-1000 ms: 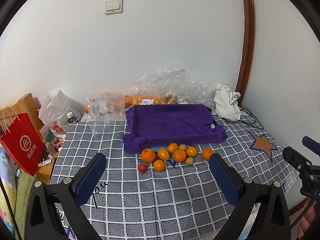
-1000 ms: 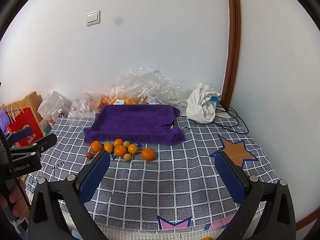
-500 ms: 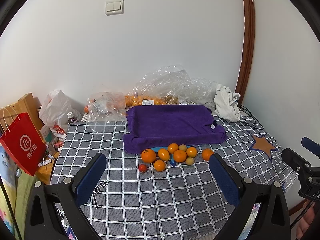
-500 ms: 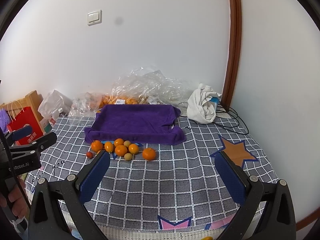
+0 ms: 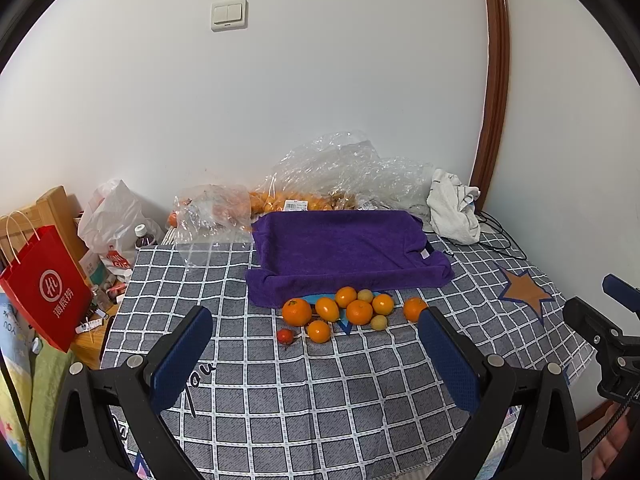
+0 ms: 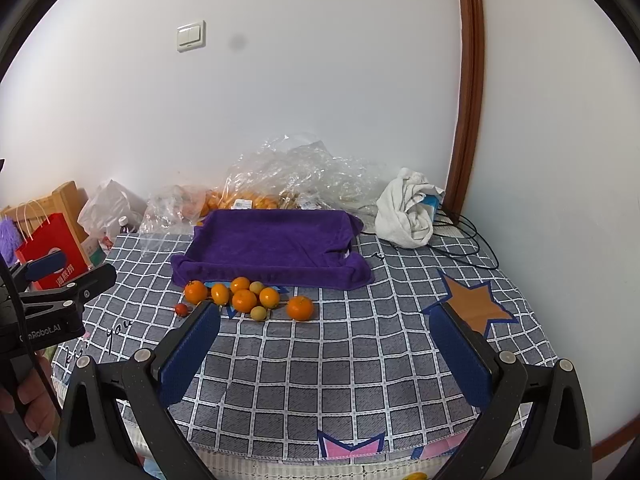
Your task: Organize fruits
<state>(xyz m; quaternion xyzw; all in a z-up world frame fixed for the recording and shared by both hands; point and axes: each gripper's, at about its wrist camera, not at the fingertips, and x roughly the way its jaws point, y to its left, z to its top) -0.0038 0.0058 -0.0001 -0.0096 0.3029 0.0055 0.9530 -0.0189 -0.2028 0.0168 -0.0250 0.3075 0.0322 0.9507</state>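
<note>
Left wrist view: I saw my left gripper [image 5: 316, 354] held above the near part of the checked cloth [image 5: 360, 380], jaws wide apart and holding nothing. The fruits [image 5: 348, 312] lay in a loose cluster on the cloth, just in front of the purple towel [image 5: 344, 248]; one orange [image 5: 414, 309] sat slightly apart to the right, and a small red fruit [image 5: 285, 336] to the near left. Crumpled clear plastic bags [image 5: 340, 172] lay behind the towel, against the wall. The right gripper showed only at the frame's right edge.

Right wrist view: my right gripper [image 6: 324, 356] also hung over the cloth [image 6: 360, 344], jaws wide apart and empty. The fruits [image 6: 244, 298] were ahead and left of it, touching the towel's [image 6: 272, 244] front edge. A white rag [image 6: 408, 208] lay right of the towel.
</note>
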